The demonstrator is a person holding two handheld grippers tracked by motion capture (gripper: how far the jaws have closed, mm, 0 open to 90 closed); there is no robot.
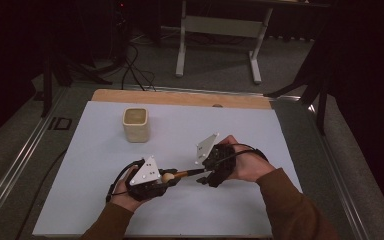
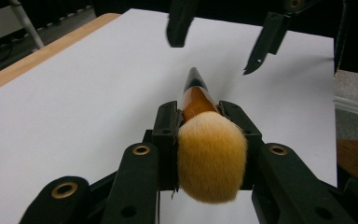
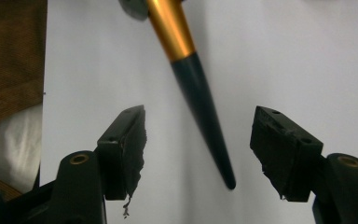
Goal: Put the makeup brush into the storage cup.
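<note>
A makeup brush (image 1: 176,175) with a tan bristle head (image 2: 211,161), gold ferrule (image 3: 168,28) and dark pointed handle (image 3: 205,116) is held level above the white sheet. My left gripper (image 1: 166,177) is shut on it just behind the bristles, jaws pressing the ferrule from both sides. My right gripper (image 1: 204,176) is open, and the handle's tip lies between its two jaws without touching either pad (image 3: 130,149). In the left gripper view the right gripper's jaws (image 2: 219,37) hang apart beyond the handle tip.
A cream cup (image 1: 136,124) stands upright on the white sheet (image 1: 250,135) toward the back left. A wooden strip (image 1: 180,97) edges the table's far side. Desk legs (image 1: 220,30) and cables lie on the floor beyond.
</note>
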